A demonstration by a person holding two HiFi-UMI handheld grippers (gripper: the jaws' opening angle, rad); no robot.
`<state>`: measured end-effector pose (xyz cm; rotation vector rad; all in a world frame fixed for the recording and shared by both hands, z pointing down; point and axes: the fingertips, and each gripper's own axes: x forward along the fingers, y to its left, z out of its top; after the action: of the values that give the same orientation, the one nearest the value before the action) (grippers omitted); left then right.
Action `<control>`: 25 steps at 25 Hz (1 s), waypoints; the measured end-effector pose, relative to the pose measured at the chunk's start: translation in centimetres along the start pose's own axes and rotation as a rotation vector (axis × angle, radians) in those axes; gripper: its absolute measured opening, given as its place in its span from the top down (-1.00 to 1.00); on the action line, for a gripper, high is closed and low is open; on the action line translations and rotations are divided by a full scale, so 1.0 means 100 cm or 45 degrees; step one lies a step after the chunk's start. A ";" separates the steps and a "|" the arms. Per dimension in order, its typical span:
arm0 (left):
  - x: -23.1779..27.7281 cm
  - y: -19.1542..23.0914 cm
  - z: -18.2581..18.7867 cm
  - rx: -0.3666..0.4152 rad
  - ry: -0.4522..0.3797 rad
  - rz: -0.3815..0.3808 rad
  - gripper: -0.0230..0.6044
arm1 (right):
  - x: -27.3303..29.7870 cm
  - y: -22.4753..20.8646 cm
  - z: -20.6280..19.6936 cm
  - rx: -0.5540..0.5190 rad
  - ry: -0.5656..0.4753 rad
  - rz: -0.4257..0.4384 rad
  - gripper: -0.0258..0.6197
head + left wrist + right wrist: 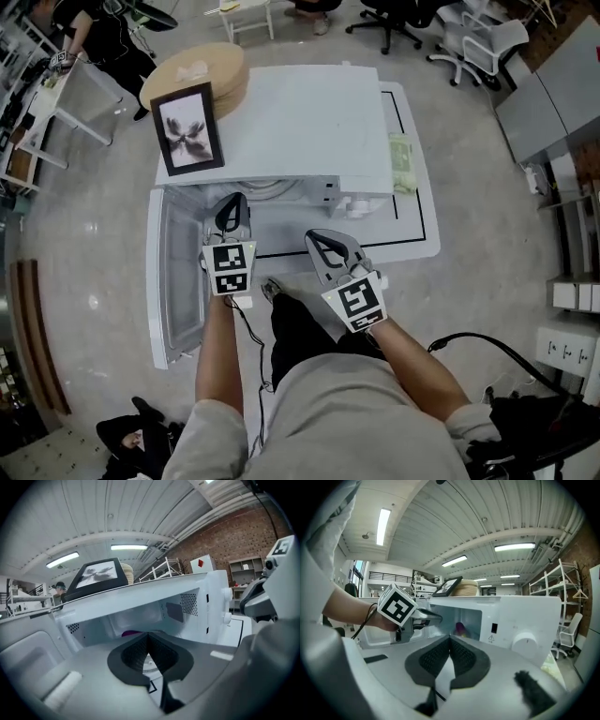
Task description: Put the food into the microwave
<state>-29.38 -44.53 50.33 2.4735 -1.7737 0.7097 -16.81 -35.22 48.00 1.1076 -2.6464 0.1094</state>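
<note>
The white microwave [300, 122] stands on a low white table [417, 239], its door [178, 281] swung open to the left. A purple piece of food [460, 629] lies inside the cavity, and its purple edge [132, 633] shows just above the left jaws in the left gripper view. My left gripper [231, 214] is shut and empty, right at the cavity's mouth. My right gripper [322, 244] is also shut and empty, a little further back, in front of the control panel [525, 641]. The left gripper [429, 617] appears in the right gripper view, beside the opening.
A framed picture [190, 128] and a round tan box [202, 70] sit on top of the microwave. A green packet [401, 161] lies on the table to the right. Office chairs [469, 42] and desks stand behind, and a cable [487, 347] runs across the floor.
</note>
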 end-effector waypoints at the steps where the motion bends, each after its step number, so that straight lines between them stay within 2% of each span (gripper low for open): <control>1: -0.001 -0.001 0.000 -0.035 -0.007 -0.001 0.90 | -0.002 -0.002 0.000 0.001 0.000 -0.006 0.89; 4: -0.005 -0.009 -0.003 -0.120 -0.023 -0.010 0.90 | -0.004 -0.006 -0.002 0.010 -0.003 -0.019 0.89; 9: -0.009 -0.018 -0.009 -0.174 -0.028 -0.014 0.90 | 0.000 -0.005 -0.002 0.017 -0.004 -0.015 0.89; 17: -0.008 -0.018 -0.008 -0.188 -0.051 -0.023 0.90 | 0.000 -0.005 0.002 -0.055 -0.009 -0.032 0.89; 25: -0.009 -0.024 -0.007 -0.202 -0.067 -0.040 0.90 | 0.002 -0.008 0.002 -0.061 -0.005 -0.052 0.89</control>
<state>-27.68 -42.64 51.21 2.4308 -1.7303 0.4852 -16.43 -35.96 47.84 1.1470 -2.6139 0.0352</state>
